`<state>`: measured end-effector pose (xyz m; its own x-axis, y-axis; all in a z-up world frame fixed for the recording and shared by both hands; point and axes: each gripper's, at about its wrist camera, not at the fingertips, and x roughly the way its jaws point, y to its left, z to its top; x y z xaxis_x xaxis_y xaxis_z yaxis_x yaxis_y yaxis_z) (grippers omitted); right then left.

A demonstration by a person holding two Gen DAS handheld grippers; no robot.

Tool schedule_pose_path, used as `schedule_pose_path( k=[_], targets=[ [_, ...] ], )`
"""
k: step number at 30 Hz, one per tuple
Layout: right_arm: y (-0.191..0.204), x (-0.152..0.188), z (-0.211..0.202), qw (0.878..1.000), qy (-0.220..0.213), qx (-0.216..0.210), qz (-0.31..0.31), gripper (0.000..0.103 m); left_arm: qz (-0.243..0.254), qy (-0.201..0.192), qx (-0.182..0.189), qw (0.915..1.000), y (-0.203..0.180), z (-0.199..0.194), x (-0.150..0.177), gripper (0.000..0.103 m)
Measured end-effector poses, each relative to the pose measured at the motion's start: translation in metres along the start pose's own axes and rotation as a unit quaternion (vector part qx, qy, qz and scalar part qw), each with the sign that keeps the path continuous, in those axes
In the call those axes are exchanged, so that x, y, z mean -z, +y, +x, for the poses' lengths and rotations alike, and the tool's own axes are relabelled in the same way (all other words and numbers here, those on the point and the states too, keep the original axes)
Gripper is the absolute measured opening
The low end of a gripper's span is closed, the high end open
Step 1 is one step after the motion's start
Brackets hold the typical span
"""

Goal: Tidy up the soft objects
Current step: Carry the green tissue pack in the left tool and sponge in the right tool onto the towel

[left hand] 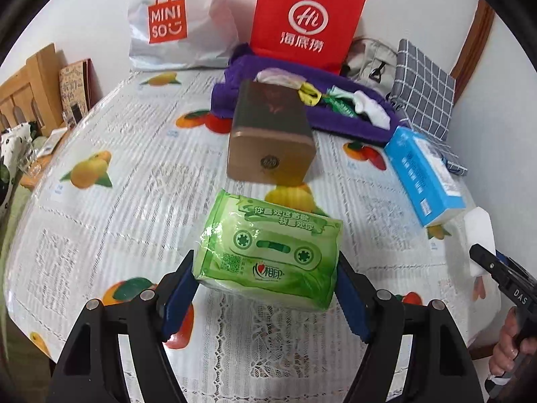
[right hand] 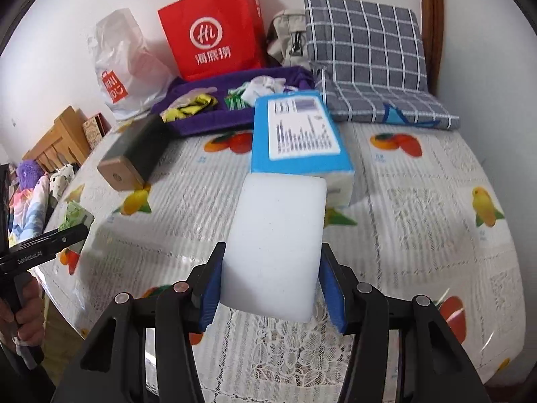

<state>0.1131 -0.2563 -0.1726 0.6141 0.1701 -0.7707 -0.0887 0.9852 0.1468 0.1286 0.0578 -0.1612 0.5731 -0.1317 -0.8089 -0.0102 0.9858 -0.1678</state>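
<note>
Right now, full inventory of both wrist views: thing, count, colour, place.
green plastic tissue pack: 1, green, held above the table in the left gripper
white foam block: 1, white, held in the right gripper
blue tissue box: 1, blue and white, on the table behind the block
brown rectangular tin: 1, brown-gold, mid table
purple fabric tray: 1, purple, far side, holding small cloth items
red paper bag: 1, red, against the wall
white plastic bag: 1, white, beside the red bag
grey checked cushion: 1, grey-white, far right
fruit-print tablecloth: 1, white
left gripper: 1, black, blue fingers
right gripper: 1, black, blue fingers
</note>
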Motion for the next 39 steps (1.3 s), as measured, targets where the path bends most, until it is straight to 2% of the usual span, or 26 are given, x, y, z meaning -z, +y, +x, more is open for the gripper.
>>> schedule_pose_path(
  k=[12,19,39],
  targets=[
    [-0.004,-0.028,-0.033,0.999,-0.032,0.009,0.007,0.053,0.005,-0.024,0.011,0.9996,-0.006,-0.035,-0.025,0.074],
    [-0.006,-0.04,-0.045,0.999,-0.043,0.014,0.008,0.053,0.018,-0.04,-0.008,0.999,-0.013,-0.054,-0.039,0.074],
    [-0.008,-0.065,-0.052,0.999,-0.049,0.006,0.0,0.053,0.018,-0.04,-0.023,0.9988,-0.016,-0.055,-0.057,0.074]
  ],
)
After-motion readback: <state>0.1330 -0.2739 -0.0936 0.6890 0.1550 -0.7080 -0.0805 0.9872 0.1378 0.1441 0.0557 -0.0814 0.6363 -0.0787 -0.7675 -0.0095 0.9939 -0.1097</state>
